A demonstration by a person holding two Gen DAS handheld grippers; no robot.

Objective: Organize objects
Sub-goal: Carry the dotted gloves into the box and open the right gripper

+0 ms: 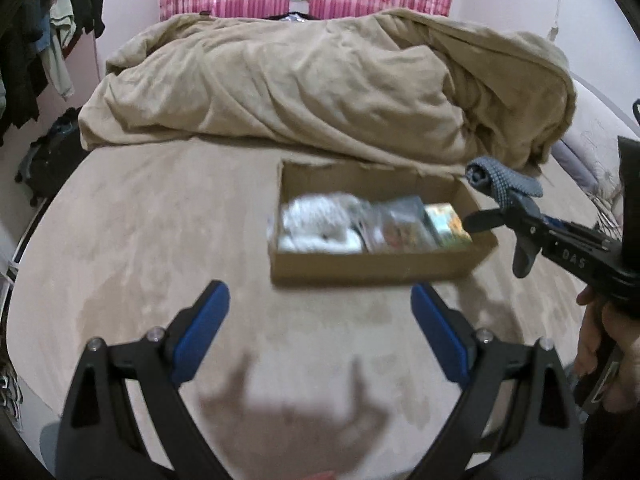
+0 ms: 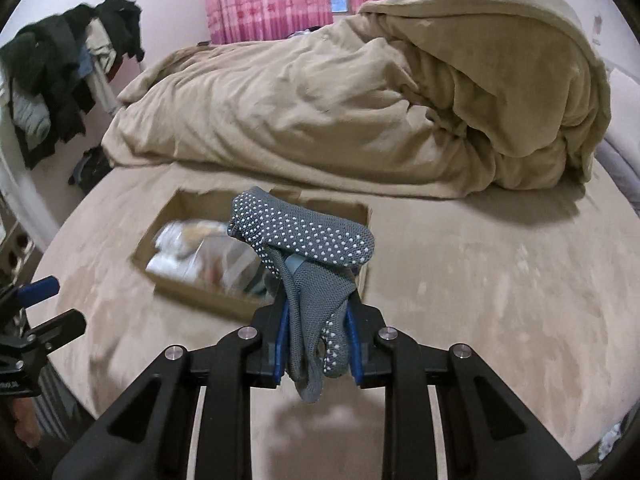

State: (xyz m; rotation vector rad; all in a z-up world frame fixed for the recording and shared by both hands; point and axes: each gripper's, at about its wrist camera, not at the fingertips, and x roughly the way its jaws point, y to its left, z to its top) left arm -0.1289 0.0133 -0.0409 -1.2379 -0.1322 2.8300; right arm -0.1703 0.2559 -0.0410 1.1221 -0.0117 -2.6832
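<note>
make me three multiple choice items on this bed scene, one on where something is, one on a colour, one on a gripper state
1. Where does the cardboard box sit?
A. on the bed, in front of the heaped blanket
B. on the floor by the curtains
C. on top of the blanket

2. What colour is the dotted sock?
A. red with black dots
B. grey-blue with white dots
C. plain yellow

3. How does the left gripper stand?
A. shut on the sock
B. shut on the box
C. jaws apart, holding nothing

Answers:
1. A, the box rests on the bed surface with the blanket piled behind it.
2. B, the right wrist view shows grey-blue knit covered in white dots.
3. C, its blue pads stand wide apart over bare bed, while the right gripper pinches the sock.
</note>
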